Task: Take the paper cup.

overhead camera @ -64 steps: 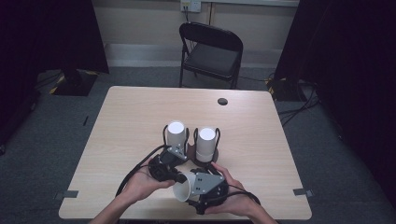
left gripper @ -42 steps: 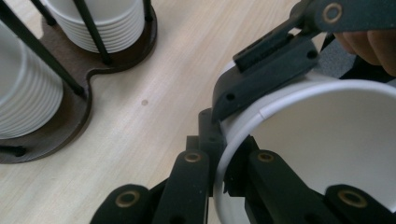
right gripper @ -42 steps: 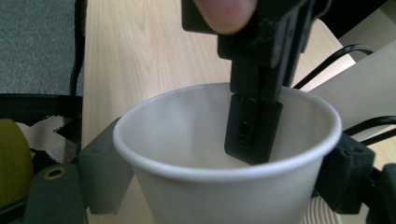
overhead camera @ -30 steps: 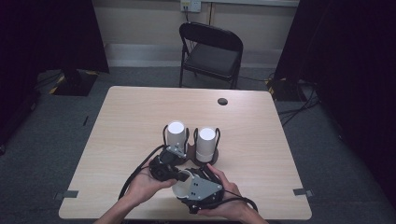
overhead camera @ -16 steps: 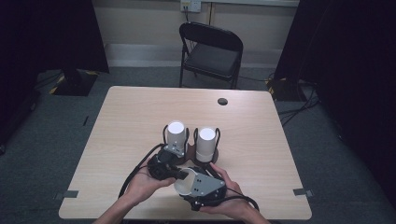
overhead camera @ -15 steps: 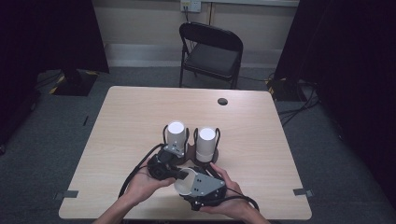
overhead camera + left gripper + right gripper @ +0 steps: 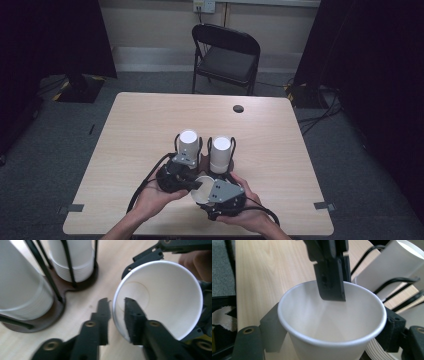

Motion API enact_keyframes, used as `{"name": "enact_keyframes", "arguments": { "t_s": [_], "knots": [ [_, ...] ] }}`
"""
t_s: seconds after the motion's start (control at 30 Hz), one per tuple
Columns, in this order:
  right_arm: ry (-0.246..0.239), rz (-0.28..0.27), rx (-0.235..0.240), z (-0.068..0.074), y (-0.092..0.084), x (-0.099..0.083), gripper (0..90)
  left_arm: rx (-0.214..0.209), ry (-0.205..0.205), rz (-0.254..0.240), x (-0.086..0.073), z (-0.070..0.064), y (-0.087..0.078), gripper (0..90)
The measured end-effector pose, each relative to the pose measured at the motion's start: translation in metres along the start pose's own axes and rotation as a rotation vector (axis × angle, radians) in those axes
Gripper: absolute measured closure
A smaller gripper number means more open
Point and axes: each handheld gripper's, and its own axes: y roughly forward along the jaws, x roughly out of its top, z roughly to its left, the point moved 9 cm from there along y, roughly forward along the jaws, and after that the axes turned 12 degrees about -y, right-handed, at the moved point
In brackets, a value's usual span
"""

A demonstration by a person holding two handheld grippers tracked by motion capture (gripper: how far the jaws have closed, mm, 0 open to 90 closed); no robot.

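We hold a white paper cup (image 7: 201, 189) low over the near edge of the counter (image 7: 140, 125), just in front of two wire racks of stacked cups. Our right gripper (image 7: 332, 340) has its fingers (image 7: 272, 330) clamped on the cup's outer wall, one on each side just under the rim, and they have just been closing a little further. In the high view the cup lies tipped on its side, with its mouth turned toward our left gripper (image 7: 117, 315).

The left gripper's fingers (image 7: 133, 320) straddle the cup's rim, one inside the mouth and one outside the wall. They have just been opening and now stand slightly apart, with a gap showing on both sides of the rim, so they are not pressing on it. In the right gripper view one of these fingers hangs down into the cup's mouth.

The left cup stack (image 7: 188, 145) and the right cup stack (image 7: 220, 152) stand upright side by side in their black wire holders, just beyond our hands. A folding chair (image 7: 227, 52) stands beyond the counter's far edge.
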Motion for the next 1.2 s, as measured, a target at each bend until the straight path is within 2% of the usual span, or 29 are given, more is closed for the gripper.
{"name": "enact_keyframes", "arguments": {
  "t_s": [0.07, 0.1, 0.17, 0.27, 0.37, 0.47, 0.63, 0.7, 0.77, 0.9, 0.97, 1.1, 1.2],
  "knots": [
    [0.019, -0.009, 0.002, -0.002, -0.001, -0.001, 23.7, -0.002, 0.008, -0.005, 0.000, -0.001, 0.000, 70.3],
    [0.023, -0.009, -0.002, -0.004, -0.002, -0.002, 23.7, 0.015, 0.017, -0.009, 0.000, 0.000, -0.001, 66.7],
    [0.030, -0.011, -0.004, -0.006, -0.003, -0.003, 23.7, 0.027, 0.024, -0.034, 0.002, 0.000, -0.003, 63.4],
    [0.040, -0.015, -0.010, -0.008, -0.005, -0.003, 23.8, 0.040, 0.013, -0.076, 0.004, 0.001, -0.006, 57.2],
    [0.054, -0.018, -0.012, -0.010, -0.006, -0.004, 23.9, 0.024, -0.009, -0.117, 0.004, 0.001, -0.008, 52.4],
    [0.063, -0.021, -0.016, -0.011, -0.007, -0.004, 23.9, 0.030, -0.001, -0.125, 0.000, 0.003, -0.010, 49.1],
    [0.076, -0.023, -0.013, -0.012, -0.007, -0.005, 24.0, 0.020, -0.029, -0.182, -0.001, 0.006, -0.012, 43.3],
    [0.081, -0.020, -0.011, -0.012, -0.007, -0.006, 24.0, 0.015, -0.034, -0.179, -0.003, 0.008, -0.012, 41.5],
    [0.085, -0.017, -0.012, -0.013, -0.007, -0.007, 24.0, 0.002, -0.045, -0.199, -0.003, 0.009, -0.011, 40.2],
    [0.101, -0.016, -0.013, -0.015, -0.008, -0.009, 24.1, -0.005, -0.046, -0.233, -0.003, 0.012, -0.013, 35.2],
    [0.115, -0.017, -0.016, -0.017, -0.007, -0.010, 24.2, 0.006, -0.051, -0.264, -0.002, 0.016, -0.016, 33.7],
    [0.137, -0.016, -0.011, -0.018, -0.006, -0.013, 24.3, -0.001, -0.072, -0.319, 0.000, 0.022, -0.022, 30.1],
    [0.152, -0.019, -0.013, -0.020, -0.007, -0.015, 24.2, 0.007, -0.074, -0.336, -0.002, 0.027, -0.026, 28.0]
  ]
}}
